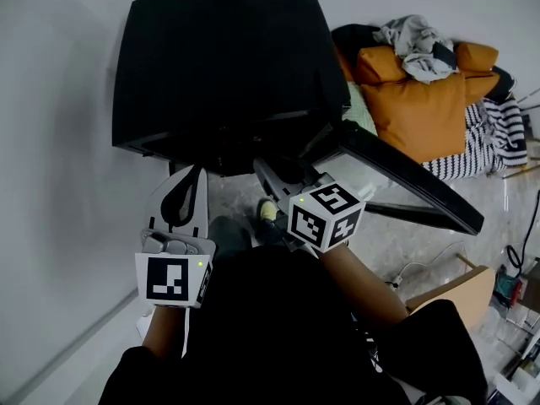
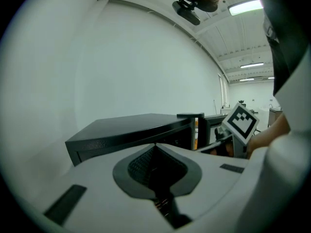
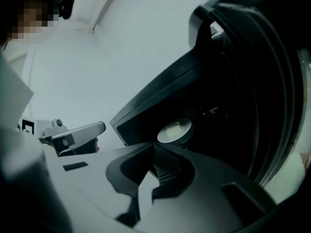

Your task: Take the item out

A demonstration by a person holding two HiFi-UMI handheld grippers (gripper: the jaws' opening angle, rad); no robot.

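A black microwave-like box (image 1: 219,57) stands against the white wall, its door (image 1: 405,175) swung open to the right. In the right gripper view a round pale item (image 3: 175,131) lies inside the dark cavity (image 3: 228,110), just beyond my right gripper (image 3: 154,148), which is shut with nothing between its jaws. In the head view the right gripper (image 1: 272,180) points into the opening. My left gripper (image 1: 194,174) is shut and empty, in front of the box's lower left edge. In its own view the left gripper (image 2: 155,147) faces the box's (image 2: 131,130) side, with the right gripper's marker cube (image 2: 241,121) beyond it.
Orange cushions and heaped clothes (image 1: 422,99) lie right of the box, beside a striped cloth (image 1: 494,133). A cardboard box (image 1: 460,289) and cables (image 1: 523,243) are on the floor at the right. The white wall (image 1: 59,184) runs along the left.
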